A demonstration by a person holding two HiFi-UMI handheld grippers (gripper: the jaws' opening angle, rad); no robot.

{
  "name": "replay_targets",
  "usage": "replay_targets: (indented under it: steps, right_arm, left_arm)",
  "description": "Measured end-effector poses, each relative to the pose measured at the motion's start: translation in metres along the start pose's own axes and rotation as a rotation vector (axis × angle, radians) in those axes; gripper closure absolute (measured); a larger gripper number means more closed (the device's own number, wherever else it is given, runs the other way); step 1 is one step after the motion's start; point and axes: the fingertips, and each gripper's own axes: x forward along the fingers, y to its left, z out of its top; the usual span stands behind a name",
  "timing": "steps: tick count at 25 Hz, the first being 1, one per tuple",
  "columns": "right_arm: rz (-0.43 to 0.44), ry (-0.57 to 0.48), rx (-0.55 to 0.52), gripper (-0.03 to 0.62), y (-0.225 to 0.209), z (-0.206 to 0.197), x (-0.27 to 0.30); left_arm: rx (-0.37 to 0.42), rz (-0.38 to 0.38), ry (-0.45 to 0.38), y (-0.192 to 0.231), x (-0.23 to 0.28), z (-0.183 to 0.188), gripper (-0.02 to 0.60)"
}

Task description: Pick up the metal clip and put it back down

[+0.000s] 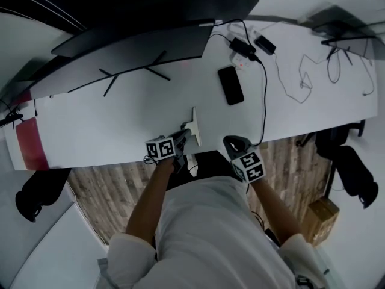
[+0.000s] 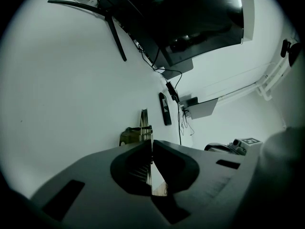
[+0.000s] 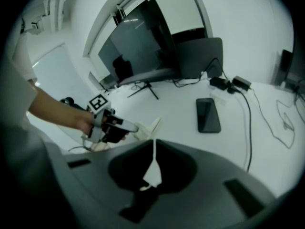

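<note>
Head view: L tool (image 1: pixel 185 136) pinched shut on near end of metal clip (image 1: pixel 195 122) by near edge of desk (image 1: pixel 120 113); R tool (image 1: pixel 231 142) sits just right of it, clear of clip. L gripper view: jaws together, clip (image 2: pixel 144 120) sticking out straight ahead of tips, phone (image 2: pixel 165 109) further ahead. R gripper view: R tool (image 3: pixel 154 144) closed w/ nothing in it, clip (image 3: pixel 151 126) just ahead-left.

White table (image 1: pixel 120 119) with black phone (image 1: pixel 230 85)
</note>
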Motion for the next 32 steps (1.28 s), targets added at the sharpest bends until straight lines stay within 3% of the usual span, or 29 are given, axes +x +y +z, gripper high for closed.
replay_targets:
  steps: [14,20,32]
  right_arm:
    - [0.023,0.004,0.009,0.559,-0.011,-0.007,0.002]
    - [0.029,-0.009,0.010,0.559,-0.016,-0.008,0.002]
    - [0.065,-0.024,-0.041,0.559,-0.011,0.004,0.007]
  left_arm:
    - [-0.010,0.063,-0.003,0.011,0.007,-0.003,0.543]
    - [0.009,0.113,-0.003,0.015,0.004,-0.002,0.423]
    - [0.049,0.188,-0.088,0.020,-0.041,0.007,0.416]
